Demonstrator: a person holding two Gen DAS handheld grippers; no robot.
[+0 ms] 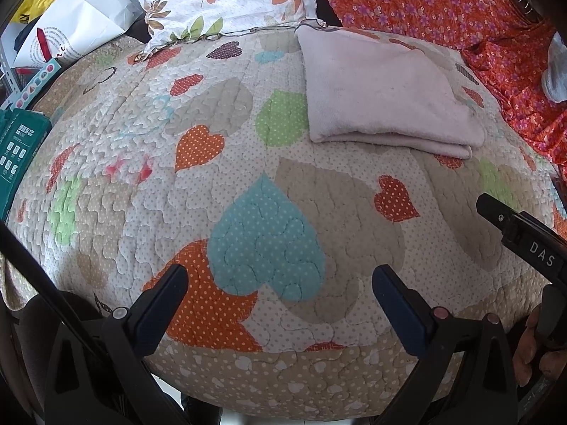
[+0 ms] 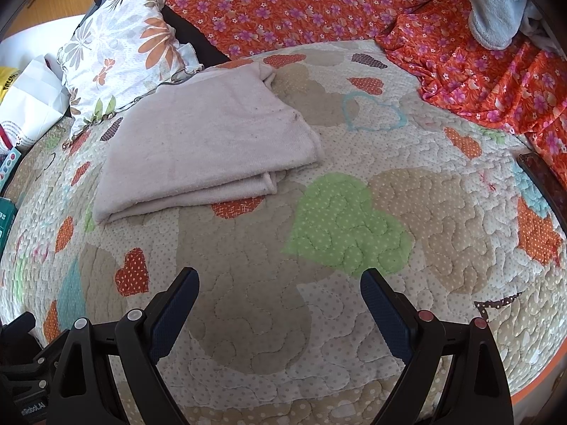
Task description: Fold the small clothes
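A bed in daylight wears a heart-patterned quilt (image 2: 319, 318), an orange floral sheet (image 2: 319, 7) and a flowered pillow (image 2: 124, 49).

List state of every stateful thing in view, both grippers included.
left gripper: open, empty, above the quilt
right gripper: open, empty, above the quilt
pink cloth: folded, flat on quilt
floral pillow: lying at the quilt's far edge
orange floral sheet: rumpled on right side
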